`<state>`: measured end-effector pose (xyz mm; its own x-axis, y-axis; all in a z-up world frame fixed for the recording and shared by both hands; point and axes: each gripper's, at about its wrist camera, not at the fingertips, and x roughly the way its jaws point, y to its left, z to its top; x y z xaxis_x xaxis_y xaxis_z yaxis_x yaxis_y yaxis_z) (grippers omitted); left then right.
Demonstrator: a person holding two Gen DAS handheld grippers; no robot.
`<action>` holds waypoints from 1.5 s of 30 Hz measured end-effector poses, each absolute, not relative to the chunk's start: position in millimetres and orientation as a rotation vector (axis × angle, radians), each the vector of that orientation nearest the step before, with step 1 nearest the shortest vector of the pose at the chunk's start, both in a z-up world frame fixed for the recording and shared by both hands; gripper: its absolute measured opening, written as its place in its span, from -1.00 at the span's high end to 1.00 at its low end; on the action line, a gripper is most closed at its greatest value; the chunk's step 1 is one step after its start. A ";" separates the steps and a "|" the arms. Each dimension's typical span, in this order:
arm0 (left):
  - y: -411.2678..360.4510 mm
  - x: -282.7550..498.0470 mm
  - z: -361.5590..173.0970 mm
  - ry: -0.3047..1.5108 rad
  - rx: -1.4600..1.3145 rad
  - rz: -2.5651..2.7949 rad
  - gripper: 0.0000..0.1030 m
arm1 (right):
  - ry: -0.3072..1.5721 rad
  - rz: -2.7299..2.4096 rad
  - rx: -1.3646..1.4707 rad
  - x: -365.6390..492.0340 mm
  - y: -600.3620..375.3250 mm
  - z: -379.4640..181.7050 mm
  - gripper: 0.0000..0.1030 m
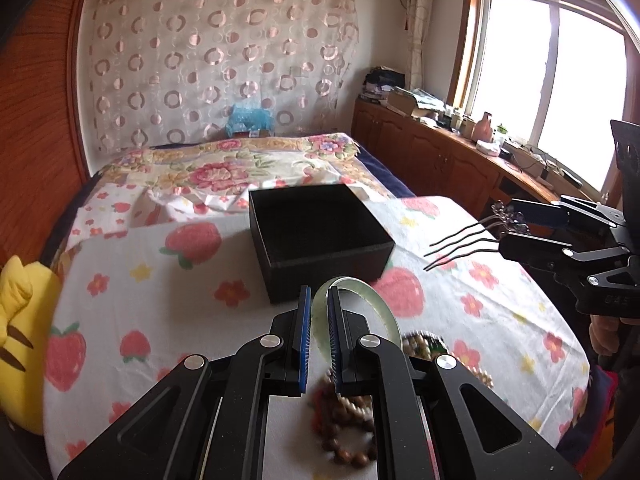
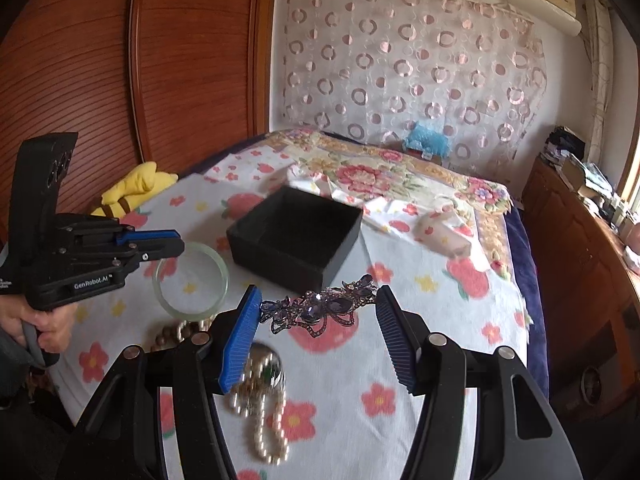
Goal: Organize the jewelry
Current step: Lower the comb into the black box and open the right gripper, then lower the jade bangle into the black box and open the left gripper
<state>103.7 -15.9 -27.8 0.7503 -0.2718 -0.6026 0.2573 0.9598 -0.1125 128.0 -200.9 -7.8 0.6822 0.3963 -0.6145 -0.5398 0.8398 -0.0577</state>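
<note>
A bedroom in a lived-in home.
A bed (image 1: pixel 132 280) with a strawberry-print sheet (image 1: pixel 460 292) fills the room; a circle-patterned curtain (image 1: pixel 216 60) hangs on the far wall, a wooden wardrobe (image 2: pixel 120 60) stands left, and a cluttered wooden cabinet (image 1: pixel 440 152) runs under the bright window (image 1: pixel 560 80) at right.

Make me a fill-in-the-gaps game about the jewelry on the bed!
1. The left gripper holds a pale green ____.
2. The right gripper holds a purple jeweled hair comb between its blue ____.
3. The black box on the bedsheet is open and looks ____ inside.
4. The pearl necklace lies on the ____.

Missing words: bangle; fingers; empty; bedsheet
</note>
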 end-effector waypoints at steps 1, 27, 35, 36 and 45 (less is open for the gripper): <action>-14.4 107.9 -25.0 0.657 -0.026 -0.286 0.86 | 0.621 0.535 -0.242 134.4 -198.4 -5.2 -0.19; 22.0 212.7 -8.2 0.641 -0.052 -0.181 0.86 | 0.667 0.716 -0.216 258.6 -132.3 -50.0 -0.19; 15.5 222.2 -11.7 0.646 -0.038 -0.193 0.86 | 0.701 0.730 -0.237 264.8 -132.0 -62.6 -0.22; 13.0 222.1 -12.7 0.647 -0.036 -0.194 0.86 | 0.700 0.729 -0.236 263.4 -133.7 -61.6 -0.27; -5.7 232.4 -24.1 0.670 -0.017 -0.232 0.86 | 0.675 0.669 -0.199 250.9 -169.9 -51.1 -0.43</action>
<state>232.4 -5.7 -24.1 0.7594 -0.2181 -0.6130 0.2071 0.9742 -0.0900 250.9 -169.9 -51.1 0.5826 0.5065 -0.6356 -0.6308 0.7750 0.0393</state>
